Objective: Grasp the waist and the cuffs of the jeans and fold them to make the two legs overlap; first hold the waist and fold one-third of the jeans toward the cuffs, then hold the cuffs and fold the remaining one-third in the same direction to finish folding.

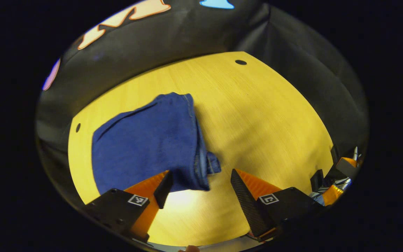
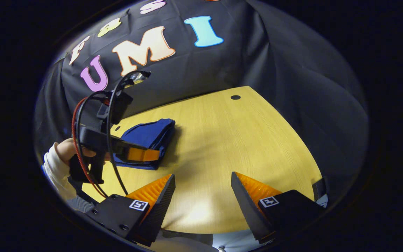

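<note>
The blue jeans lie folded in a compact stack on the left part of the yellow wooden table. My left gripper hovers open just in front of the stack, whose near corner shows between the fingers without being pinched. In the right gripper view the folded jeans sit at the table's far left, and the left gripper, held by a hand in a white sleeve, hangs right over their near edge. My right gripper is open above bare table, well to the right of the jeans.
Black cloth walls close in the table at the back and on both sides. Small dark holes mark the tabletop near its far corners. The right gripper shows at the right edge of the left gripper view. A black cable loops off the left gripper's body.
</note>
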